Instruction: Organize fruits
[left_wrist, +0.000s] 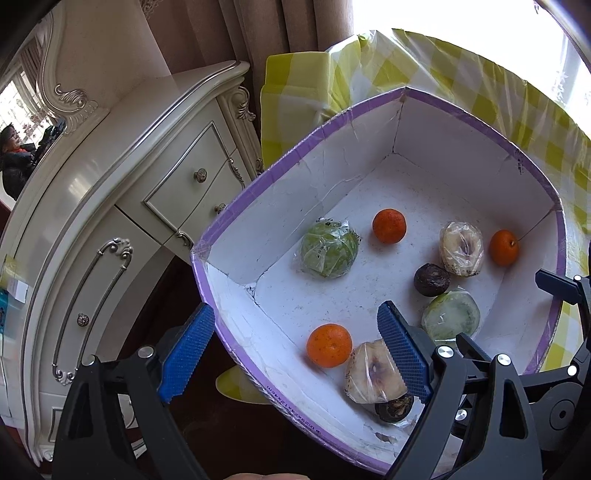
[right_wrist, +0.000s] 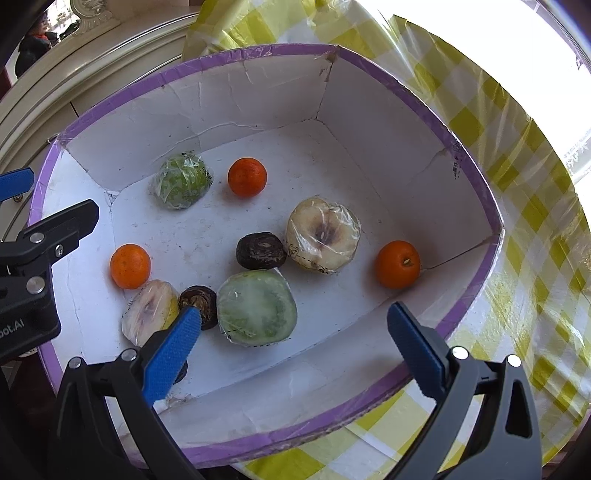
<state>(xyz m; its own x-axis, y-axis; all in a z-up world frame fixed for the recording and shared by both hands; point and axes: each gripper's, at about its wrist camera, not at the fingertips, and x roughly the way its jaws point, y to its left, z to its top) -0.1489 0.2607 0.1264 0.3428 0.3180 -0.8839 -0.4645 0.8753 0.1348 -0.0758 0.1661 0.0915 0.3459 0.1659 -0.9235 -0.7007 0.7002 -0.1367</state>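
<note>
We hold both tools above the purple-rimmed box (right_wrist: 476, 177) on the checked tabletop (right_wrist: 535, 221). The left tool (left_wrist: 295, 332) gapes empty astride the box wall; the right tool (right_wrist: 295, 325) gapes empty too. Inside lie three oranges (right_wrist: 246, 176) (loose), wrapped fruit halves (right_wrist: 256, 306) and dark fruits (right_wrist: 260, 251).

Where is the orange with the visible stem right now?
In the right wrist view, the stem-up orange sits on the floor of the purple-rimmed box, in its right-hand corner, apart from the others; its nearest neighbour is the wrapped pale apple half to its left.
</note>
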